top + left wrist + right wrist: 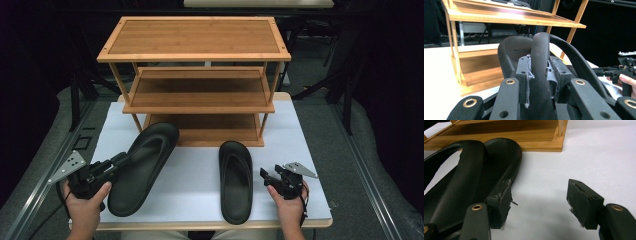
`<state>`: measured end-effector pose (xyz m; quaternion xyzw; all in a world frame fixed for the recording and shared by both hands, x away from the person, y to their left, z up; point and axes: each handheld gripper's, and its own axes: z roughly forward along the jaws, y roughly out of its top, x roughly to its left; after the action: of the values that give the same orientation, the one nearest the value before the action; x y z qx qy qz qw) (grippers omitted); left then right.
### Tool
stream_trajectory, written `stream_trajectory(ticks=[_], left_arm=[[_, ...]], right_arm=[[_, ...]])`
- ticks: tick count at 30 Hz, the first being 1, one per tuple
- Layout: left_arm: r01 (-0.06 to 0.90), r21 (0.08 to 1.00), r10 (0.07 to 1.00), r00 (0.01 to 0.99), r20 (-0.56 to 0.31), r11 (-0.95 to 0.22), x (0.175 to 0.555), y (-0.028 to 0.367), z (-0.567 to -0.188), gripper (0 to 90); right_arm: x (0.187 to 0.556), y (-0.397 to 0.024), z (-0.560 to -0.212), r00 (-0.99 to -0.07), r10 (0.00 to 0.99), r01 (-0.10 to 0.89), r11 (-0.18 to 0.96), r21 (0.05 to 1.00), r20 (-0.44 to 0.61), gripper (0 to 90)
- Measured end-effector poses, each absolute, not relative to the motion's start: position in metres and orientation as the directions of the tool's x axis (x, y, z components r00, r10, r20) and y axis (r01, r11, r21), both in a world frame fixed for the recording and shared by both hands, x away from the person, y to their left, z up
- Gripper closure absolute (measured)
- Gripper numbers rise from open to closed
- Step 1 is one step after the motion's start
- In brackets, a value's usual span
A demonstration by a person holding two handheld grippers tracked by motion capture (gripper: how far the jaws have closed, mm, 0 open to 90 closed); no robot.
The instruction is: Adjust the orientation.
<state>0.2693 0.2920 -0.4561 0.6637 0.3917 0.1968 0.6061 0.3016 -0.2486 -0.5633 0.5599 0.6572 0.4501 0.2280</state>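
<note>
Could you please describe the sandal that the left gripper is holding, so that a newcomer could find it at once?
Start at the wooden shoe rack on the white table. Two dark sandals lie in front of it. The one you want is the left sandal: it sits tilted, with the left gripper clamped on its strap, unlike the right sandal lying flat and free.

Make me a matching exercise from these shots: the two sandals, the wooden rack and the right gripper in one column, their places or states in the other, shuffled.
1. left sandal
2. right sandal
3. wooden rack
4. right gripper

A. open, beside a sandal
B. lying flat on the white table, not gripped
C. strap clamped in the left gripper
D. standing at the table's far edge, shelves bare

Pairs: 1-C, 2-B, 3-D, 4-A
</note>
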Motion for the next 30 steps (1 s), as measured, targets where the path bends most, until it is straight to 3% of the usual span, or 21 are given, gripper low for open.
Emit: stream_trajectory(ticks=[30], left_arm=[[0.198,0.975,0.787,0.584,-0.199,0.100,0.259,0.310,-0.421,72.4]], right_arm=[[0.301,-0.249,-0.564,-0.257,0.945,0.510,-0.047,0.859,0.204,35.9]])
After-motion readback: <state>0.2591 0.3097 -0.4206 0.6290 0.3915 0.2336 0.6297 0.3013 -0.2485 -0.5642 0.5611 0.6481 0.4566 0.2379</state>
